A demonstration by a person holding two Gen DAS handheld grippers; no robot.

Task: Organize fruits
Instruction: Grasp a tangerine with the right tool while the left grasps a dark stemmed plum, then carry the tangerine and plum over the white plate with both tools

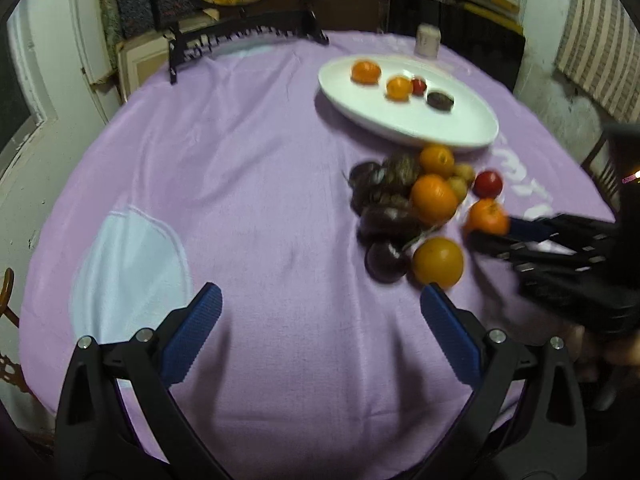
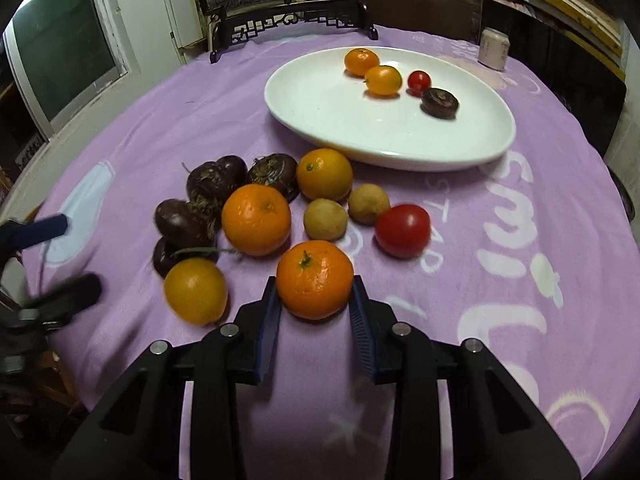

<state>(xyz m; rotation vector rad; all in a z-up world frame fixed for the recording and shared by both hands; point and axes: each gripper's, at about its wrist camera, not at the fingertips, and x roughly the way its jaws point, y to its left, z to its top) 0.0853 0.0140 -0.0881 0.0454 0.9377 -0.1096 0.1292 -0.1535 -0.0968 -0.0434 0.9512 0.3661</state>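
Near the table's (image 2: 580,240) front edge, right gripper (image 2: 314,304) pads clamp a tangerine (image 2: 315,278), apparently resting on the purple cloth (image 2: 160,120). Left gripper (image 1: 320,308) hangs wide open, empty. White plate (image 2: 320,112) toward far edge carries four fruits; loose pile between.

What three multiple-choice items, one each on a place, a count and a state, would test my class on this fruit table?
1. Where is the white plate?
A. beyond the fruit pile
B. under the pile
C. on the floor

2. How many fruits lie on it?
A. two
B. four
C. seven

3. The right gripper is:
A. wide open, empty
B. closed on a tomato
C. closed on a mandarin

Answers: 1 A, it sits behind the loose fruit; 2 B, two orange, one red, one dark; 3 C, both pads press the mandarin's sides.
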